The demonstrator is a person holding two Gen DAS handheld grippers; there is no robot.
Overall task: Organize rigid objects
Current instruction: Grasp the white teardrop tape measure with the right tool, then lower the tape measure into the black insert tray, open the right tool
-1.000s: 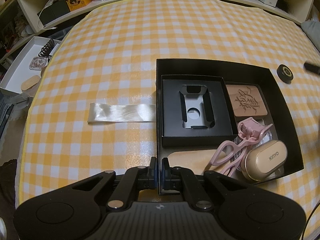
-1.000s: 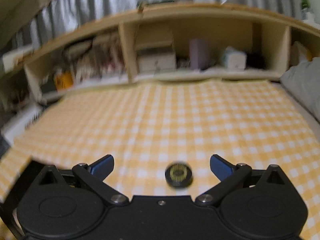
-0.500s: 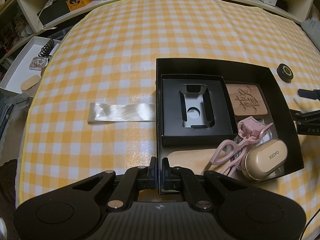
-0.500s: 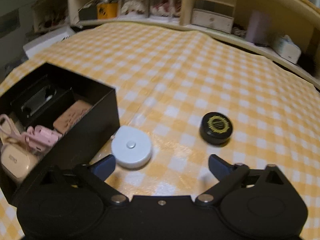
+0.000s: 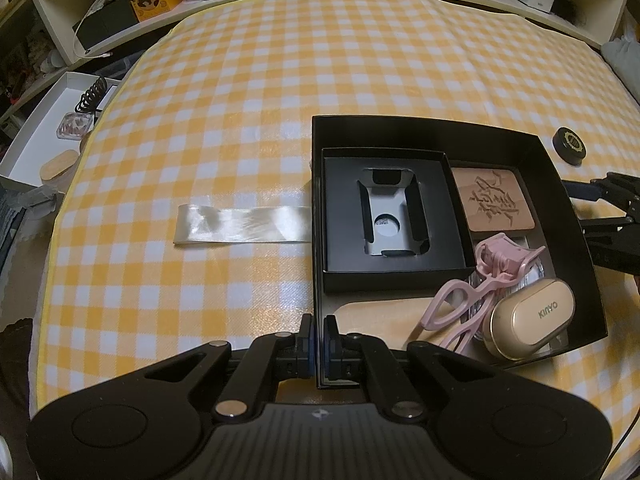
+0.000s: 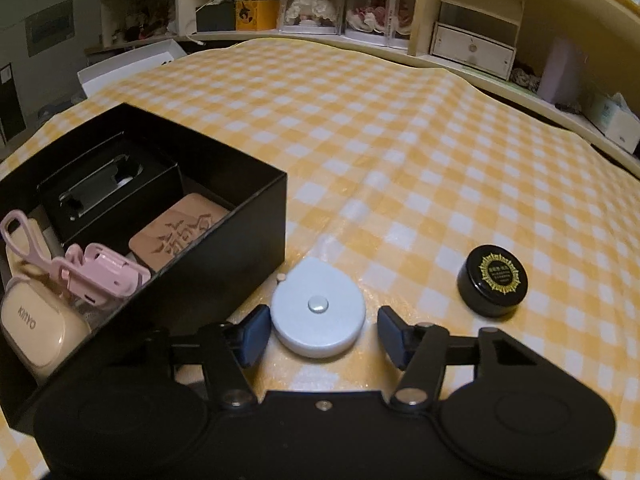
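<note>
From my right wrist camera, the near rim of the round white tape measure (image 6: 319, 309) is cut off by my right gripper (image 6: 319, 334), whose jaws are closing with the disc between them; the left pad looks to be at its edge, the right pad still a little apart. The tape measure lies flat on the yellow-checked tablecloth (image 6: 400, 152), button up, its small tab pointing toward the open black cardboard box (image 6: 224, 240) just beside it. Being round, it has no long axis I can name. A small black round jar with a gold emblem (image 6: 494, 280) sits near, to the right. The gold lettering is too small to read. On my left camera, my left gripper (image 5: 319, 346) is pinched on the box's near wall. The tape measure is hidden there behind the box.
</note>
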